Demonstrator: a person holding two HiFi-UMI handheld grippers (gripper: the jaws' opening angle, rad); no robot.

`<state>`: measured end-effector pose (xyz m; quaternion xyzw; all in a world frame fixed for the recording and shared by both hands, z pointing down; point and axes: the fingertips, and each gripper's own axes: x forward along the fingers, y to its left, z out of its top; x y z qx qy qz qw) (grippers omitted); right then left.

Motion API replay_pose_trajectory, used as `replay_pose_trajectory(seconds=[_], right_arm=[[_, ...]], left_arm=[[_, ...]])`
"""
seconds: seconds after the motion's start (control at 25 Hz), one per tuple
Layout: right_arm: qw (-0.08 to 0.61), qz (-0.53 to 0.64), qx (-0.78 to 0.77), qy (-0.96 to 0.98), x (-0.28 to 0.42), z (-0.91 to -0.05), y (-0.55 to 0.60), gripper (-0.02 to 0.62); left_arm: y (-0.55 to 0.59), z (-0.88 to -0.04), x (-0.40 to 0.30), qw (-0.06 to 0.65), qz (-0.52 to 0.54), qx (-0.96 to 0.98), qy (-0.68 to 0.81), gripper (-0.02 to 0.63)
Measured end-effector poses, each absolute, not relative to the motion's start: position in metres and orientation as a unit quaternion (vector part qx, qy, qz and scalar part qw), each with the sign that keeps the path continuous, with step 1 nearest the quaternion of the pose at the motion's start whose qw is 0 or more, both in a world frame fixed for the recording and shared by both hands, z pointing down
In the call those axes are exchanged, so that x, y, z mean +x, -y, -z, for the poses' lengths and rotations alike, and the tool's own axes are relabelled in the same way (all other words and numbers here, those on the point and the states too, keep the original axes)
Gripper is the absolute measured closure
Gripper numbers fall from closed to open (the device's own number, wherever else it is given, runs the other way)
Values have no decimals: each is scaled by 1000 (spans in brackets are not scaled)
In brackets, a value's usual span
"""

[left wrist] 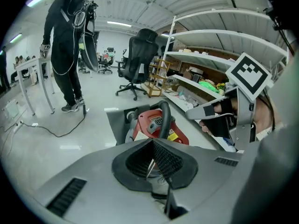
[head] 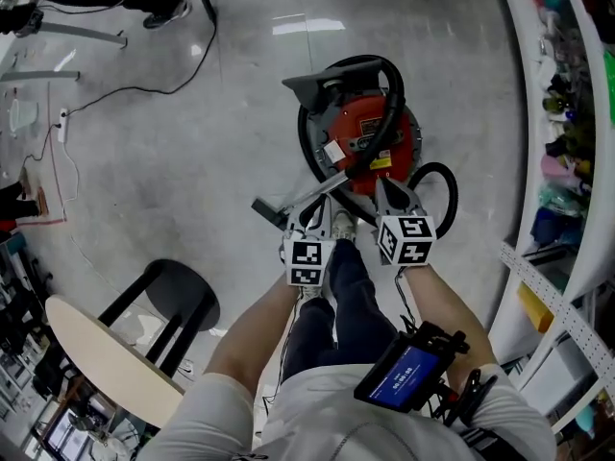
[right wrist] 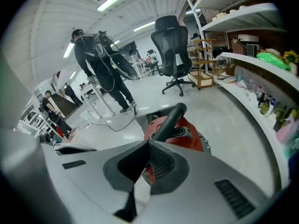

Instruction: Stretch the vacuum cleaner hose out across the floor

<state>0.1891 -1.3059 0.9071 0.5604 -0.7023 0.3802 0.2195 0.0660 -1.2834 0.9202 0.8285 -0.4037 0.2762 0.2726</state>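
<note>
Red round vacuum cleaner (head: 357,134) at centre, black flexible hose (head: 397,99) looped over it; black round stool (head: 183,294) near left; white shelving (head: 524,142) along right.

A black stool (head: 181,294) stands beside a pale round table (head: 106,358) on the grey floor (head: 192,161), where a black cable (head: 154,91) snakes past. Beyond, a person in black (left wrist: 67,36) stands near an office chair (left wrist: 138,55) and stocked white shelves (left wrist: 219,37).

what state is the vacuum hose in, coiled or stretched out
Coiled. The black hose loops around and over the red vacuum cleaner, with another loop beside it; none lies stretched along the floor.
</note>
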Motion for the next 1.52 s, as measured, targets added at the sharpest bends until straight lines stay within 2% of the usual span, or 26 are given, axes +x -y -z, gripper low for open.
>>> replay_pose_trajectory(seconds=[0.2,0.36,0.48,0.56,0.88,1.52], right_arm=[[207,-398,552,703,185,-935,1309,596],[192,-419,542,703,183,-955,1314,565],[189,-431,531,705,179,-966,1316,510],[192,-436,526,705,177,-974,1319,485],[191,-450,514,705,169,-994,1331,427],[169,-503,517,671,160,-1004,1345,415]], left_arm=[[1281,-960,76,265,-299,837,373,603],[1273,-994,87,250,-331,850,325,598],[1269,-1012,93,240,-345,858,295,518],[1269,-1024,97,231,-353,863,278,488],[1276,-1055,113,185,-369,877,246,426],[1291,-1078,132,163,-372,886,225,425]])
